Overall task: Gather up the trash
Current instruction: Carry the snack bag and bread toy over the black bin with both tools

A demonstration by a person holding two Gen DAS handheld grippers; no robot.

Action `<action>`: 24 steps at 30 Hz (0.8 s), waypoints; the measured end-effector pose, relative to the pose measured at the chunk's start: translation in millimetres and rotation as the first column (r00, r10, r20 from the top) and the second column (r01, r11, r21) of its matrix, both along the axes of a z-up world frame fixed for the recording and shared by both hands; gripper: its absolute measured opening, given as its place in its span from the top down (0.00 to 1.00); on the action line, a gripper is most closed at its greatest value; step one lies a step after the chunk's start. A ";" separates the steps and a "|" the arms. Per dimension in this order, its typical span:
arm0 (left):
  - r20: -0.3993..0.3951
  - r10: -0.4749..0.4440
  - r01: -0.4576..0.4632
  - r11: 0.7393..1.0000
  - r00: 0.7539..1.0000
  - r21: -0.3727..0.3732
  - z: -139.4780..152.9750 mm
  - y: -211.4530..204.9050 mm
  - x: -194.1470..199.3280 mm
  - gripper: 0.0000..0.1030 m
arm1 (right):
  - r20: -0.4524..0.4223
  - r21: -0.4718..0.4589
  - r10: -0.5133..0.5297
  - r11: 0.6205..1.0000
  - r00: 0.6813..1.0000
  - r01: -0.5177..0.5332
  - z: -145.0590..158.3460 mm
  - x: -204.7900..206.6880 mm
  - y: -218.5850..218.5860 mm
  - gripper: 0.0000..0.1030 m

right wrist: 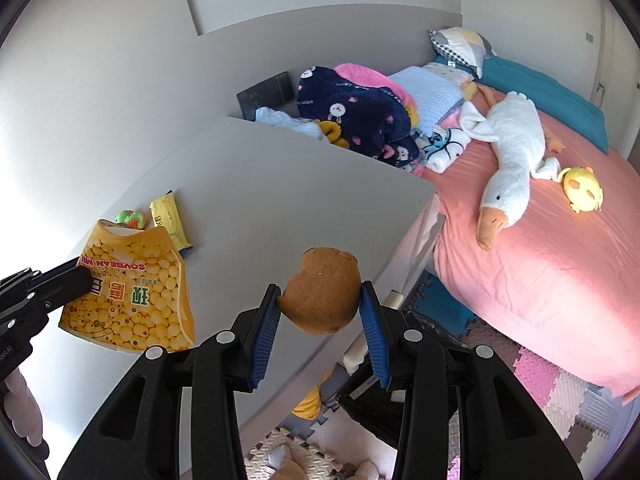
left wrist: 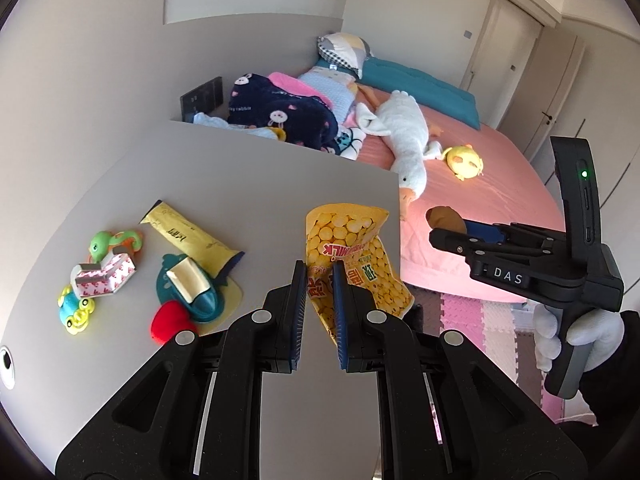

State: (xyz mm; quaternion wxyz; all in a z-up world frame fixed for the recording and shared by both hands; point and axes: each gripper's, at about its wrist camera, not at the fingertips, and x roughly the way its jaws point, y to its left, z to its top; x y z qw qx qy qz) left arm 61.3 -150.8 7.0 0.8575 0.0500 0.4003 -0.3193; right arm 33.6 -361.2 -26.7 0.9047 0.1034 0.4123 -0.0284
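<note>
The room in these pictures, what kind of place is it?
Most likely a child's bedroom in a home. A bed with a pink sheet carries a white goose plush and folded blankets, and small plastic toys lie on the grey table.

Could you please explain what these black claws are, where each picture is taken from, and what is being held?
No robot here: a person carries a hand-held gripper in each hand, each with a fisheye camera looking along its two fingers. The left camera shows the left hand-held gripper shut on a yellow snack bag. The right camera shows the right hand-held gripper clamping a brown bun-like piece. On the grey table lie a long yellow wrapper, small toys and a red ball. Beyond it is a pink bed with a plush goose.
</note>
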 end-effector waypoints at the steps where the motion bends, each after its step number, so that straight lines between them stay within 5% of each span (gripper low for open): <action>1: 0.000 -0.010 0.010 1.000 1.000 0.000 0.0 -5.1 -0.2 0.88 | 0.000 0.001 -0.009 1.000 1.000 0.009 0.0 -2.7 -4.7 0.59; 24: 0.004 -0.226 0.226 0.974 0.974 -0.001 -0.6 -117.5 -21.6 0.88 | 0.021 0.007 -0.199 0.980 0.980 0.199 1.9 -63.9 -94.9 0.59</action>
